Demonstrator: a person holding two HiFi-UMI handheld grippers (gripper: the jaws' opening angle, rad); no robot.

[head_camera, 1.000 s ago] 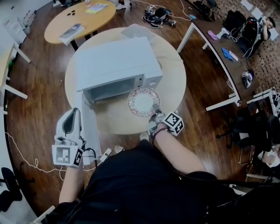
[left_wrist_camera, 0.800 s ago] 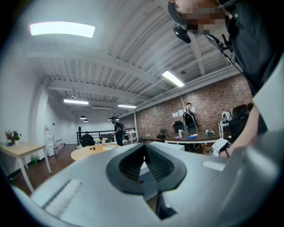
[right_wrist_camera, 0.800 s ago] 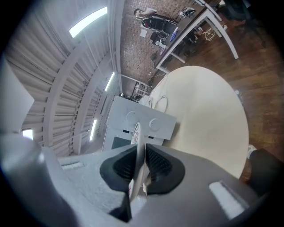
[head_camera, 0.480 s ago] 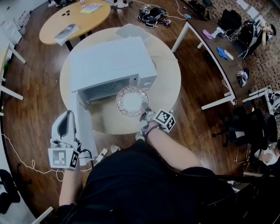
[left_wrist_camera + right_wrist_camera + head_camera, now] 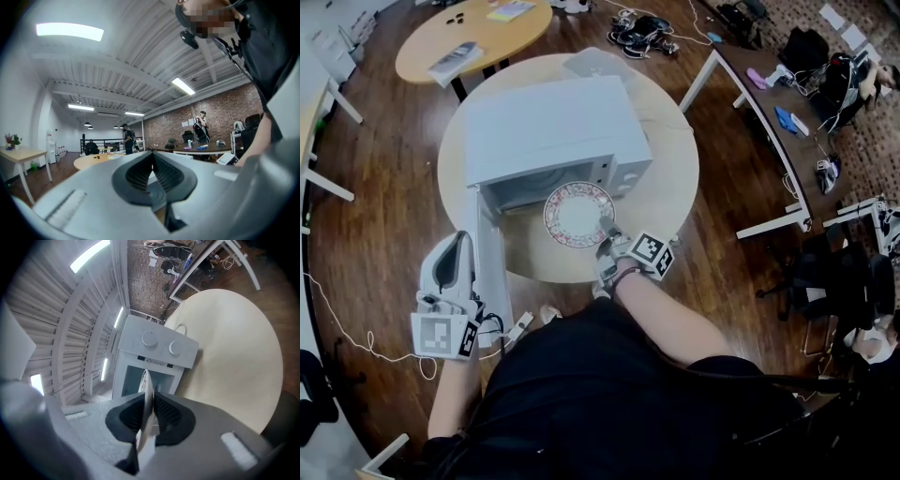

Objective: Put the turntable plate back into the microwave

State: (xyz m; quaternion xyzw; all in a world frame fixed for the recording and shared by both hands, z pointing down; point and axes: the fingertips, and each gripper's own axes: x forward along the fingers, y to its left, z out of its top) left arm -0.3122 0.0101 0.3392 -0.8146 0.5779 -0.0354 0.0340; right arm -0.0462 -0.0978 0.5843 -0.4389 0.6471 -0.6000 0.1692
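The right tool grips the turntable plate by its rim, above the round desk, at the mouth of the open microwave. The left tool hangs closed and empty beside the door.

Overhead head view and close right gripper view share microwave

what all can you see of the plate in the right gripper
The plate is round and thin, with a plain white centre and a reddish patterned band round the rim. It looks ceramic. The right gripper is shut on its near edge; that gripper's view shows it edge-on between the pads. It hangs above the table, just in front of the open microwave, and nothing else appears to touch it.
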